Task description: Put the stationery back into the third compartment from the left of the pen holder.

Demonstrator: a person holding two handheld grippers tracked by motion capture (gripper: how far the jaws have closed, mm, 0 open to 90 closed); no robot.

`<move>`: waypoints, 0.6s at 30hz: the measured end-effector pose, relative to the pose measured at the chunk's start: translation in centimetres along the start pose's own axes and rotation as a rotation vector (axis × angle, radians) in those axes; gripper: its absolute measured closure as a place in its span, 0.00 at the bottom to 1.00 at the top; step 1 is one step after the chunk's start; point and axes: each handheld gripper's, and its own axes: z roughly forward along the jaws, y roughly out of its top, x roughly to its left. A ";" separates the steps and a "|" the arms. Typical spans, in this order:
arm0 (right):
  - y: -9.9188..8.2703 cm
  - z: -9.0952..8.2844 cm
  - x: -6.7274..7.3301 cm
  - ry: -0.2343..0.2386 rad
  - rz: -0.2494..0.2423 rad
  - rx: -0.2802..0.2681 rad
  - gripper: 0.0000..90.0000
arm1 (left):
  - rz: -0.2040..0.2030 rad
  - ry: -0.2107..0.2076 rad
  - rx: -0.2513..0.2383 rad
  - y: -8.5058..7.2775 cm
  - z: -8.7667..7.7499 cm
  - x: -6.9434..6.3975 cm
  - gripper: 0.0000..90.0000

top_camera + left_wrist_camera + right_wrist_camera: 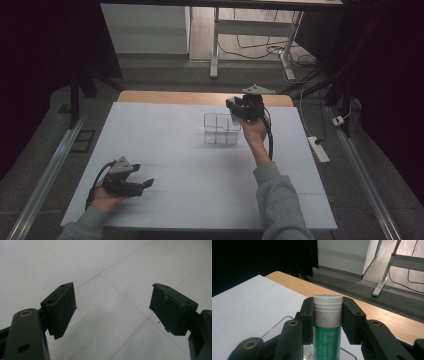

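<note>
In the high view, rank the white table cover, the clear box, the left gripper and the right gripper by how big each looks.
1. White table cover, by far the largest.
2. Clear box.
3. Left gripper and right gripper: bodies look about alike. The left sits nearer the camera, so I would not rank them, and either comes close to the box.

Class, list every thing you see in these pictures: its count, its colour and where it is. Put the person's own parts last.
Glue stick: one, green with a grey-white cap, clamped in the right tongs above the clear box.
Clear box: one, see-through, divided, on the white sheet's far half.
White sheet: one, covering the table.
Table: one, wooden edge at the far side.
Power strip: one, white, on the floor at right.
Left tongs: black, open, above the sheet.
Right tongs: black, shut on the glue stick.
</note>
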 end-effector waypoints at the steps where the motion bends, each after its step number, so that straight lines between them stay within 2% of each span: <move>1: -0.1 0.2 -0.1 0.000 0.005 -0.001 0.71 | 0.000 0.000 0.001 0.0 0.0 0.0 0.23; 6: -0.6 0.6 -0.5 0.007 0.021 0.007 0.70 | 0.000 0.001 0.001 0.0 0.0 0.0 0.23; 7: -0.6 0.6 -0.6 0.012 0.023 0.004 0.68 | 0.000 0.001 0.002 0.0 0.0 0.0 0.23; 9: -0.7 0.5 -0.6 0.014 0.031 0.000 0.56 | 0.001 0.002 0.002 0.0 0.0 0.0 0.23; 11: -0.6 0.4 -0.5 0.003 0.036 0.025 0.50 | 0.002 0.003 0.002 0.0 0.0 0.0 0.23; 18: -0.9 -0.7 -0.2 0.014 0.007 0.073 0.47 | 0.005 0.005 0.004 0.0 0.0 -0.1 0.23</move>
